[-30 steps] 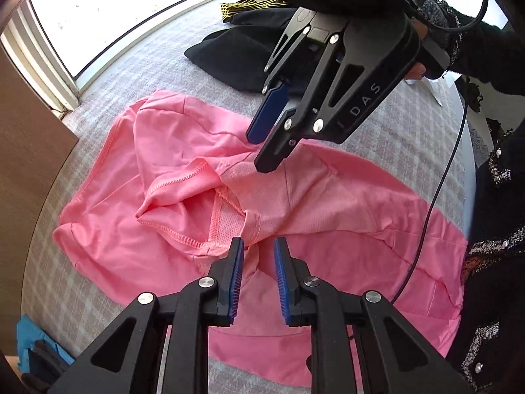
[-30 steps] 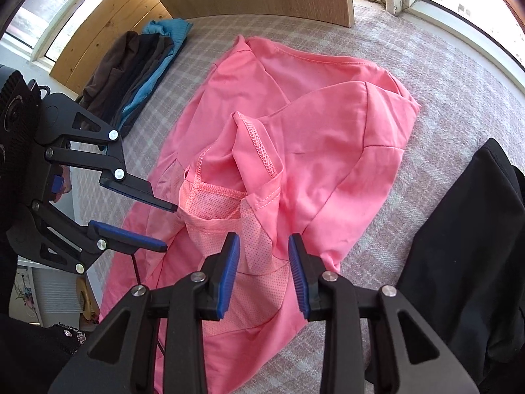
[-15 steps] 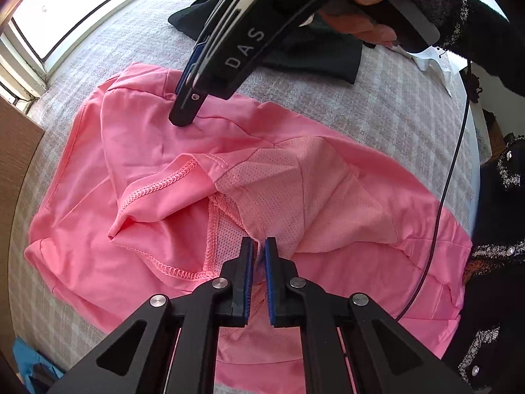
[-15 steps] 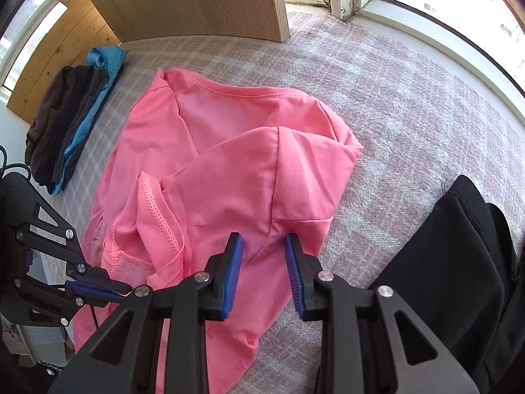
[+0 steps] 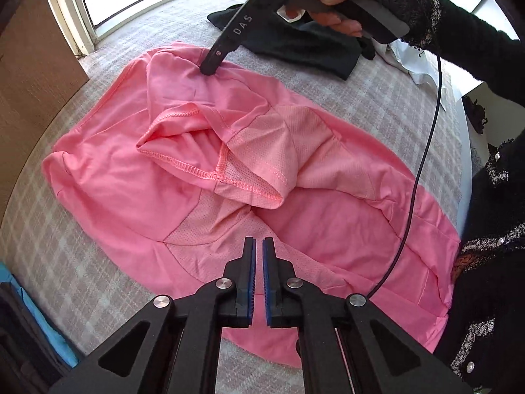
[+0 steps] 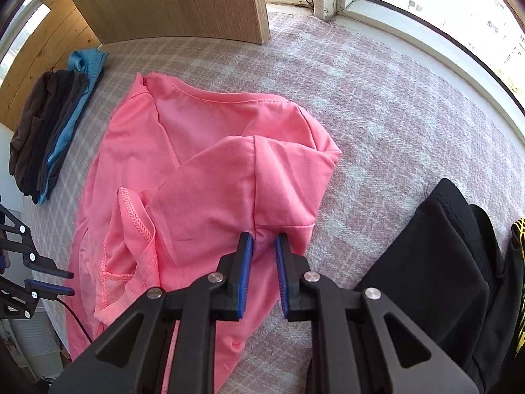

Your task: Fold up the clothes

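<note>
Pink shirt (image 5: pixel 170 177) was spread crumpled across the checked bedcover (image 6: pixel 393 105), its hemmed sleeve (image 5: pixel 210 151) and mesh panel (image 5: pixel 288 138) bunched up in the middle and the body not yet laid flat. Along the far side of the bedcover a stack of folded clothes (image 6: pixel 46 131) was seen, and close to the shirt's other side a black garment (image 6: pixel 443 246) lay unfolded, so the folding of this piece was judged to be at its very start.

A second before, both grippers had been held over the bunched middle with wider jaws; since then they had been carried apart, the right one to the shirt's outer edge. The right gripper (image 6: pixel 264 249) was found pressed down at a seam near the shoulder, its jaws closing with a ridge of pink cloth gathered between the blue pads (image 6: pixel 246 262), which appeared to bear on it. The left gripper (image 5: pixel 258 262) was poised over the mesh part of the near edge with its jaws nearly together but easing apart after a brief squeeze; no cloth could be seen between its pads, so nothing was judged to be held there.

With only one corner secured, a second pinch by the left was judged necessary before the shirt could be lifted and shaken flat.
</note>
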`<state>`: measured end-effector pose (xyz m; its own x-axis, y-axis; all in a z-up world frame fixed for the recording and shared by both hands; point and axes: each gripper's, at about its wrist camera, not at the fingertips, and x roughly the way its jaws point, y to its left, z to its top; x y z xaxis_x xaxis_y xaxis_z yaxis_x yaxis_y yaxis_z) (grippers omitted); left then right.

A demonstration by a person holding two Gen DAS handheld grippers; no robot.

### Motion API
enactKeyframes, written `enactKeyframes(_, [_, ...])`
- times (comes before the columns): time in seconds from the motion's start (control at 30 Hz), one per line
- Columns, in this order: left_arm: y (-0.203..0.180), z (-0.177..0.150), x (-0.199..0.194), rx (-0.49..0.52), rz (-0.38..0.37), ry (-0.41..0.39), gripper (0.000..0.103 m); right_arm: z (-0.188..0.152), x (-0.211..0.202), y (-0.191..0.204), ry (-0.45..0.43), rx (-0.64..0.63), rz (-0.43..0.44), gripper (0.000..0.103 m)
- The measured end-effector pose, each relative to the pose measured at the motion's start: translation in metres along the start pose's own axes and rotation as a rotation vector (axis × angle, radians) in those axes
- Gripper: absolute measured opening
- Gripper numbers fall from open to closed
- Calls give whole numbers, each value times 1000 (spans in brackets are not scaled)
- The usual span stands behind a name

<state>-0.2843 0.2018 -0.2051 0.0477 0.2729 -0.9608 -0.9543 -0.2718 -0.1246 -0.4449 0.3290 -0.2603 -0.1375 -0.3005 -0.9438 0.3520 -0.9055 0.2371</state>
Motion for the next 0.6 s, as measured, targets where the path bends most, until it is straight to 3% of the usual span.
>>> enactKeyframes(0.07, [19, 15, -1, -24, 35, -31, 25, -2, -7, 7, -11, -2, 128, 15])
enactKeyframes(0.1, [31, 23, 0, -45, 44, -41, 28, -2, -8, 13, -1, -15, 176, 22])
enactKeyframes(0.17, [57, 32, 6, -108, 39, -44, 26, -2, -4, 25, 14, -40, 223, 32])
enactKeyframes(0.33, [86, 42, 18, -156, 18, -54, 26, 3, 13, 36, 73, -52, 264, 33])
enactKeyframes(0.4, [88, 42, 21, -146, 28, -48, 26, 5, 19, 44, 74, -81, 242, 29])
enactKeyframes(0.43, [88, 41, 23, -139, 30, -46, 26, 1, 16, 48, 63, -115, 219, 21])
enactKeyframes(0.47, [89, 40, 24, -131, 33, -43, 26, -1, 12, 53, 46, -153, 192, 3])
enactKeyframes(0.6, [93, 43, 26, -96, 26, -33, 26, -13, -18, 75, -28, -315, 99, 3])
